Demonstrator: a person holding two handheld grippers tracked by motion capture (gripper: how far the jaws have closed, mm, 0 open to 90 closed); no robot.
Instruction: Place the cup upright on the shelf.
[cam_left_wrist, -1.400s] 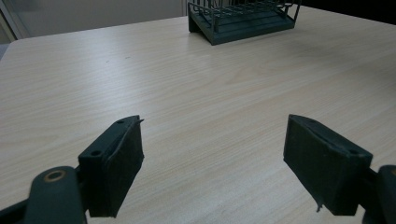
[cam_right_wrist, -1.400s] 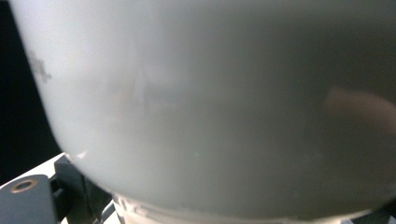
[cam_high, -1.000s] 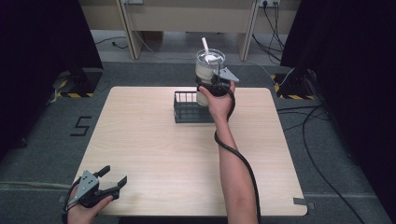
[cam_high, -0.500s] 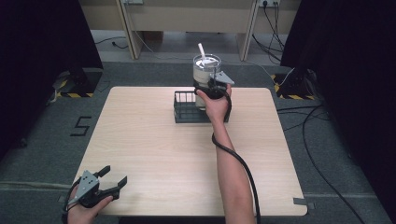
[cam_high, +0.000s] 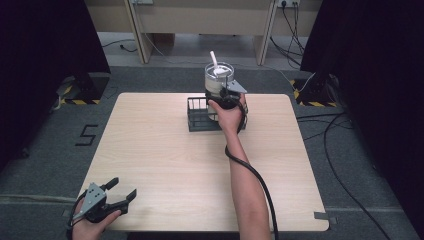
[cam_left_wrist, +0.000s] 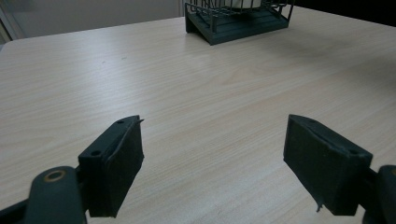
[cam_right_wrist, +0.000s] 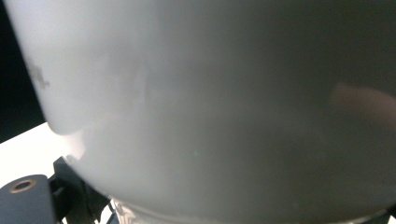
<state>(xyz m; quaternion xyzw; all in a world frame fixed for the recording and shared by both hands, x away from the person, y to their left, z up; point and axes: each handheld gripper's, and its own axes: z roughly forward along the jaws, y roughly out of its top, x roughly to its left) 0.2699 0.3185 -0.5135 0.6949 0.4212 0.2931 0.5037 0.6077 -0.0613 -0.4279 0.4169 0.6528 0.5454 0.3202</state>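
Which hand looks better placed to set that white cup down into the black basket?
The right. Its claw holds the white cup just above the black basket at the table's far edge. The left claw sits open and empty at the near corner, with bare table between it and the basket.

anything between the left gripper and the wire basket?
Nothing visible. The left hand-held gripper sits open at the near table edge, with bare light wood tabletop running up to the dark wire basket at the far side.
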